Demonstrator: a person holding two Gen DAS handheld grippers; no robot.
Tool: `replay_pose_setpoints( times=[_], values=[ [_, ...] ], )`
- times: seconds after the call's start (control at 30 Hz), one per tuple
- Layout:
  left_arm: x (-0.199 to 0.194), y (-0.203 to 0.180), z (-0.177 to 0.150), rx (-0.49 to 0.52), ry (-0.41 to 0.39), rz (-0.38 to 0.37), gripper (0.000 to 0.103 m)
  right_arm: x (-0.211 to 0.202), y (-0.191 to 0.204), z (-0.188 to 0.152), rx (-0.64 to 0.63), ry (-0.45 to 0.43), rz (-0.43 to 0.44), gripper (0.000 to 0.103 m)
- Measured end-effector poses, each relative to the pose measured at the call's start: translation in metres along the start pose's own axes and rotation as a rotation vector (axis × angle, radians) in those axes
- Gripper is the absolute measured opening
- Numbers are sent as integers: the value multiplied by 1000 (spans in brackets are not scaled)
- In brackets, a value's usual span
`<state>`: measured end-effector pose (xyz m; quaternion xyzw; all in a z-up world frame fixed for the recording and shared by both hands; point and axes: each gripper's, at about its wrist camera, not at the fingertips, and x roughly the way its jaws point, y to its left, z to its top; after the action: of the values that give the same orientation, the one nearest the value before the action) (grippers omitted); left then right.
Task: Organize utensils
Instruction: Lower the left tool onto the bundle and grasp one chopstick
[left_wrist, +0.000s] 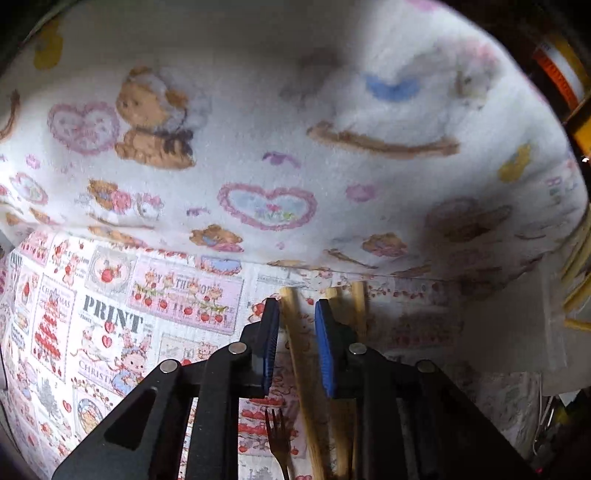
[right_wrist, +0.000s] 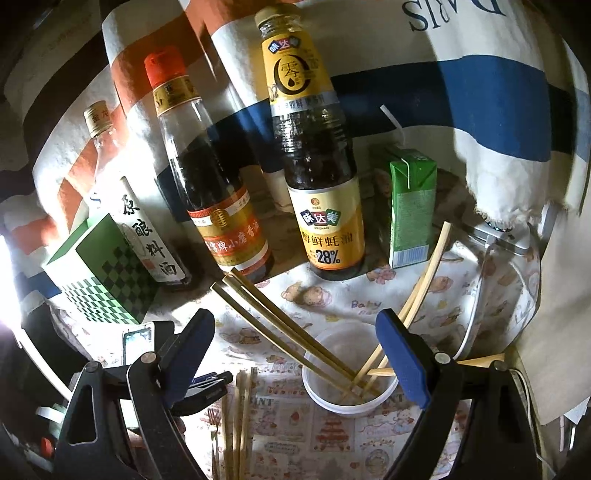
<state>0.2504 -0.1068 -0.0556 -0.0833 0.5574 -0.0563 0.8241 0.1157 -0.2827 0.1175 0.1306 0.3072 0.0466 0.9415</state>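
In the left wrist view my left gripper (left_wrist: 295, 308) is open, its blue pads straddling one wooden chopstick (left_wrist: 295, 343) that lies on the printed cloth (left_wrist: 110, 314). More chopsticks (left_wrist: 356, 306) lie just right of the right pad, and a small dark fork (left_wrist: 279, 439) lies below. In the right wrist view my right gripper (right_wrist: 295, 325) is wide open and empty above a white plastic cup (right_wrist: 347, 369) that holds several chopsticks (right_wrist: 280, 321) leaning left and right. Loose chopsticks (right_wrist: 240, 413) lie on the cloth left of the cup.
A plush bear-print blanket (left_wrist: 277, 147) rises behind the cloth. Behind the cup stand three sauce bottles (right_wrist: 317, 155), a green carton (right_wrist: 410, 210) and a green checkered box (right_wrist: 99, 269). A striped cloth (right_wrist: 480, 92) hangs at the back.
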Motion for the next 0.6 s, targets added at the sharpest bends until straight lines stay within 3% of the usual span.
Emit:
replay_pose_setpoints(
  times=[0.13, 0.3, 0.43, 0.6],
  values=[
    [5, -4, -1, -30, -15, 32, 9, -1, 0, 0, 1, -1, -2, 90],
    [-6, -4, -3, -37, -7, -2, 6, 1, -4, 1, 16, 7, -5, 90],
    [-67, -15, -10, 49, -173, 17, 6, -1, -5, 2, 17, 6, -2, 90],
    [-146, -28, -32, 153, -321, 2, 6, -8, -3, 2, 6, -13, -4, 90]
  ],
)
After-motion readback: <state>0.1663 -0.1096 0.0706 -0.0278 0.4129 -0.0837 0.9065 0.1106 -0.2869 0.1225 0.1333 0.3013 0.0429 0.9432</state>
